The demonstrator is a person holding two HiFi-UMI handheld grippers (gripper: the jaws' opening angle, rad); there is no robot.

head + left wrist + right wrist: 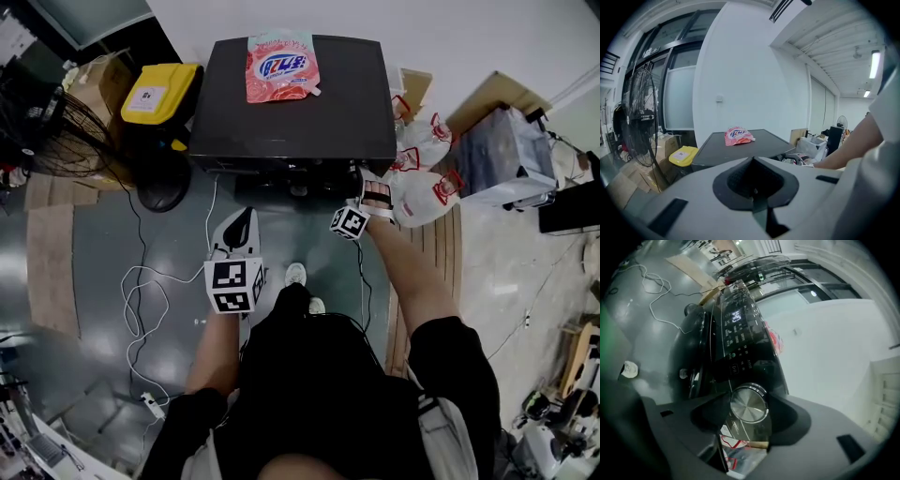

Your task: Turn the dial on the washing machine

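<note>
Gripping dial (749, 403): right hand-held gripper (747, 412); detergent pouch (281, 66) atop washing machine (349, 105).

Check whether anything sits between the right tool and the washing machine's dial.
Nothing visible does. The dial sits directly between the jaws of the right tool on the front panel of the washing machine, and both jaws appear to grip its rim.
</note>
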